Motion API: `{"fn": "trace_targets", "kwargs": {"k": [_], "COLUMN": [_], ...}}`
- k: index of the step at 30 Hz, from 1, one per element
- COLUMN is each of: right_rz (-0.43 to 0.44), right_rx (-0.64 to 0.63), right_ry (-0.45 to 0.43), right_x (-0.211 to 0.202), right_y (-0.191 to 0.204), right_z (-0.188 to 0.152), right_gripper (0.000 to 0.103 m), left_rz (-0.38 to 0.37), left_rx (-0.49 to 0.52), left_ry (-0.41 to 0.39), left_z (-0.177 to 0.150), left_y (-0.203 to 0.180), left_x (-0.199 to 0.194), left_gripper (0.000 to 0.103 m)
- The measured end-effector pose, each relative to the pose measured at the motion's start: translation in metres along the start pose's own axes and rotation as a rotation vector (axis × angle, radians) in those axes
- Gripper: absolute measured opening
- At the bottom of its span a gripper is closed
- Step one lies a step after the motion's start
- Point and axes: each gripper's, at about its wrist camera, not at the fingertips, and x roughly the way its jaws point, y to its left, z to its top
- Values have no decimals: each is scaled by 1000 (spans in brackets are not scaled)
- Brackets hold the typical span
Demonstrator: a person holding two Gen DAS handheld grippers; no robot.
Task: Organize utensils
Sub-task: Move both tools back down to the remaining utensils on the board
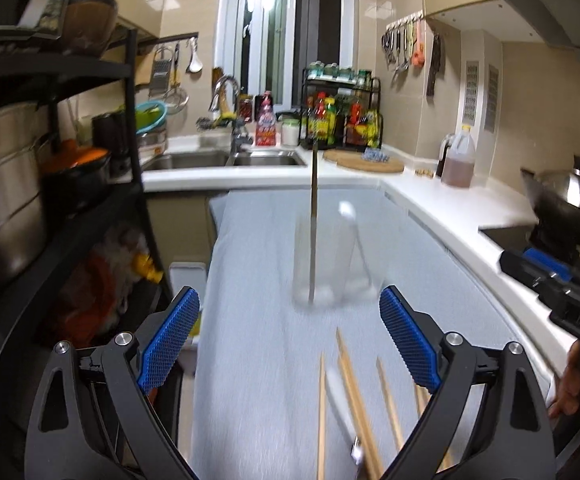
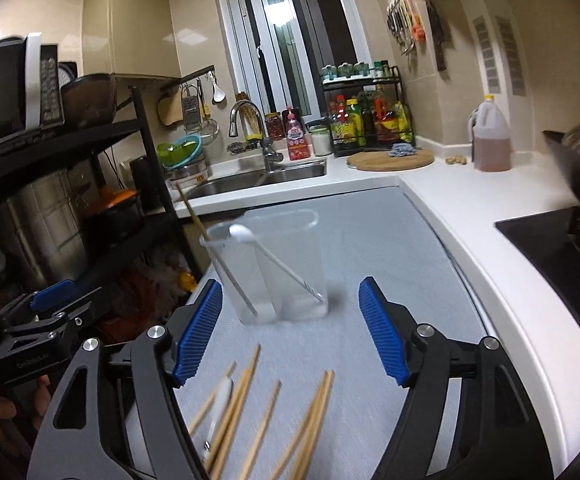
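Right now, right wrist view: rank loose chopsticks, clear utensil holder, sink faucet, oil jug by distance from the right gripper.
1. Loose chopsticks: on the grey mat just below the right gripper, whose jaws are open.
2. Clear utensil holder: ahead, slightly left, with a spoon and one chopstick inside.
3. Sink faucet at back left and oil jug at back right: too close to call.

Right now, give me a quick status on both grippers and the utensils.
Left gripper open, empty. Right gripper open, empty. One chopstick and white spoon in clear holder; loose chopsticks on grey mat. Path clear.
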Motion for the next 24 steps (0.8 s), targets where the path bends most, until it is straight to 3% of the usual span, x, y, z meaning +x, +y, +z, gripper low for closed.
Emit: {"fn": "trace_targets", "kwargs": {"k": [5,10,24], "right_rz": [-30,-57,-86], "right_rx": [-3,-47,-75], "right_ry": [31,67,153], "right_x": [-31,-51,-53], "right_y": [1,7,4], "right_z": [-42,-80,-138], "right_gripper": [75,75,75], "left_rz": [58,65,94], "left_rx": [-1,-28,-54], "left_ry": [26,69,93], "left_z": [-52,-89,-147], "left_y": [4,2,-8], "left_x": [-26,-37,-44], "left_gripper": [89,89,89]}}
